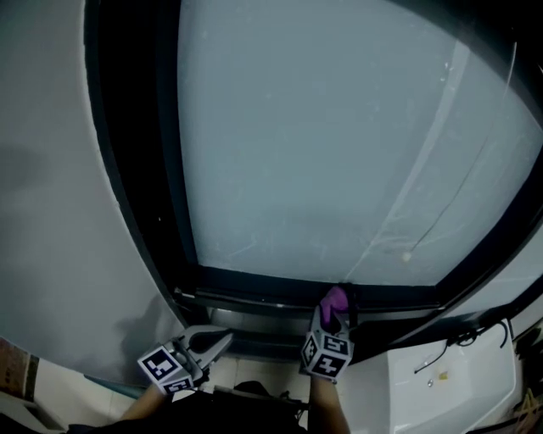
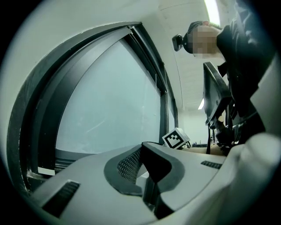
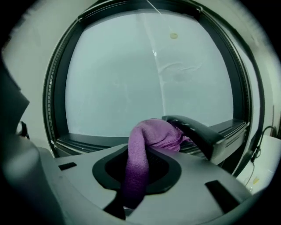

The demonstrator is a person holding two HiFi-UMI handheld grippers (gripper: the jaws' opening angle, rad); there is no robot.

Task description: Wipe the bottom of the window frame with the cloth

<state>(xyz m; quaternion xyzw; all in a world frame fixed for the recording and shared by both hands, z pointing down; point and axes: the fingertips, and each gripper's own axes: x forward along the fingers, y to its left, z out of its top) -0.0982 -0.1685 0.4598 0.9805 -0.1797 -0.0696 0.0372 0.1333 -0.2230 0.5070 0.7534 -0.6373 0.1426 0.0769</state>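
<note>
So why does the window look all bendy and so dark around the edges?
Head view: the wide lens bows the frame into curves, and the bright glass makes the rest look dim. Right gripper view: same bulge, black corners, but the purple cloth is sharp. Left gripper view: the frame bends too, and a ceiling light glares at the top.

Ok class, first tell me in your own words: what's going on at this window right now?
A person stands at a large window with a handheld gripper in each hand. The right gripper is shut on a purple cloth and holds it up at the bottom rail of the dark window frame. Whether the cloth touches the rail is not clear. The left gripper sits off to the side, jaws together and empty.
</note>
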